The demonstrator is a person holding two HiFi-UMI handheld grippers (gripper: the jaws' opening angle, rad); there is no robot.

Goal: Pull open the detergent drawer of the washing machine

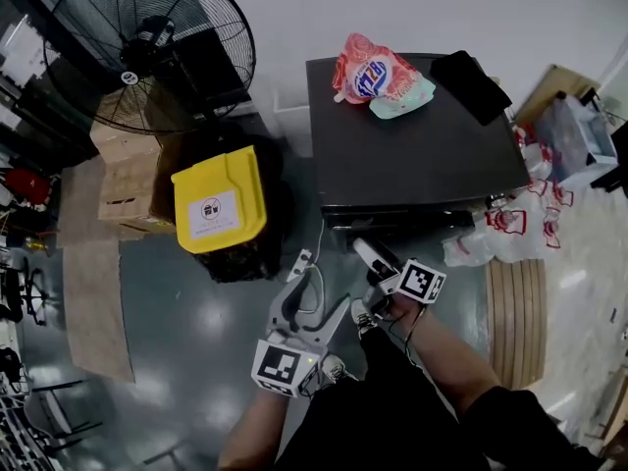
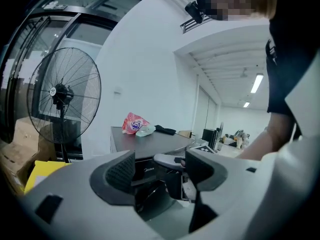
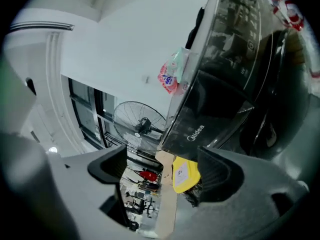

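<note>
The dark washing machine [image 1: 412,155] stands ahead of me, and only a thin strip of its front [image 1: 392,219] shows in the head view. The right gripper view is rolled; there the front's upper-left panel with the brand word [image 3: 196,132], where the drawer sits, looks closed. My right gripper [image 1: 371,255] hovers just short of that front, open, nothing between its jaws [image 3: 162,171]. My left gripper [image 1: 312,285] is lower and to the left, also open and empty [image 2: 160,171]. The right gripper's finger [image 2: 172,160] shows beyond the left gripper's jaws.
A red detergent bag [image 1: 368,75], a mint pouch [image 1: 402,98] and a black item [image 1: 471,81] lie on the machine's top. A yellow-lidded bin [image 1: 218,204], cardboard boxes [image 1: 123,175] and a large fan [image 1: 147,47] stand to the left. Plastic bags [image 1: 510,224] and a wooden pallet [image 1: 515,312] are on the right.
</note>
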